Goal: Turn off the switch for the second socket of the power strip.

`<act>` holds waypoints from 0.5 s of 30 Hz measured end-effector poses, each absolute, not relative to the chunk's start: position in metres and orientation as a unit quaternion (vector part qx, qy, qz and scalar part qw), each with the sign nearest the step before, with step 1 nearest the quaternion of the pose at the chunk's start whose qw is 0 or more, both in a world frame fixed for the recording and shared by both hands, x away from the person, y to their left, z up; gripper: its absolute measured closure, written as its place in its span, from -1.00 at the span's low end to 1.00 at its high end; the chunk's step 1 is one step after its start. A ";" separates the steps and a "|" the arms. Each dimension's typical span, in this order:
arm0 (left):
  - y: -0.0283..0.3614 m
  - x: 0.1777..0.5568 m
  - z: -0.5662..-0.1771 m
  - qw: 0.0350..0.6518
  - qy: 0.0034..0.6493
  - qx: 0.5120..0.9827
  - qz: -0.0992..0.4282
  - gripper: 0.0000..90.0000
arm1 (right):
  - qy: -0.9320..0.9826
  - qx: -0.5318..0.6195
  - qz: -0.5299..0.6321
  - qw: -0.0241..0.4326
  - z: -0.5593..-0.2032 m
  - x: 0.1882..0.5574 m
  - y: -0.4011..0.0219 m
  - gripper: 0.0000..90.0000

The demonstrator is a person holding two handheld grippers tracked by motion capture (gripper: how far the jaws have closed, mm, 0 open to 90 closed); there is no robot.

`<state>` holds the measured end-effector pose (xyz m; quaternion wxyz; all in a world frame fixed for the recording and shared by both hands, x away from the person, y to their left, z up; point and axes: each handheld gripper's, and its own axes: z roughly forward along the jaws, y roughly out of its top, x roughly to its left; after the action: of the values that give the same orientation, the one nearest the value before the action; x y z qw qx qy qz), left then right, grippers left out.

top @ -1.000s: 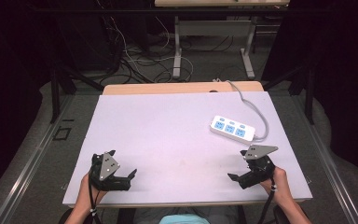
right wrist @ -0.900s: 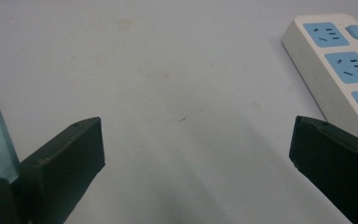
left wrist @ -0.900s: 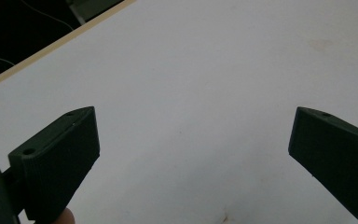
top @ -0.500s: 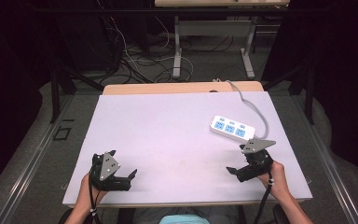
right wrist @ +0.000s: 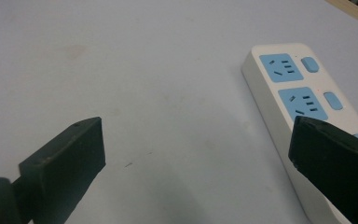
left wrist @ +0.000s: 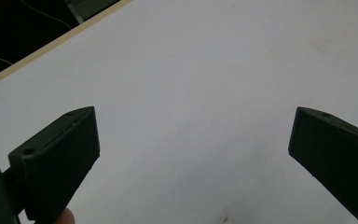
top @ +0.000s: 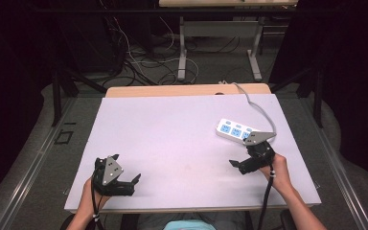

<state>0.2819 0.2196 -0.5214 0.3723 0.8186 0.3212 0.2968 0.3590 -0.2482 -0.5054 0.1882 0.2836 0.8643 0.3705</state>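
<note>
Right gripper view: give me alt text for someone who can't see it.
A white power strip with blue sockets lies on a pale table, to the right ahead of the open right claw. Its two black jaws stand wide apart with nothing between them, and the right jaw overlaps the strip's near end in this picture.

power strip (right wrist: pixel 279 93): white body, light blue socket faces and light blue switches
power strip cable (top: pixel 258 108): grey
table (top: pixel 172 134): pale lilac-white top, tan wooden edge at the far side
left gripper (top: pixel 124 175): black, with a grey plate on top
right gripper (top: pixel 243 152): black, with a grey plate on top
</note>
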 end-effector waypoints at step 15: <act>0.219 0.282 -0.521 0.372 0.319 0.819 0.298 -0.96 | 0.864 0.290 0.366 0.186 -0.505 0.382 -0.247 -0.93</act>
<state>0.2823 0.2195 -0.5212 0.3720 0.8194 0.3190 0.2975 0.3823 -0.2470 -0.5049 0.1856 0.2904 0.8643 0.3664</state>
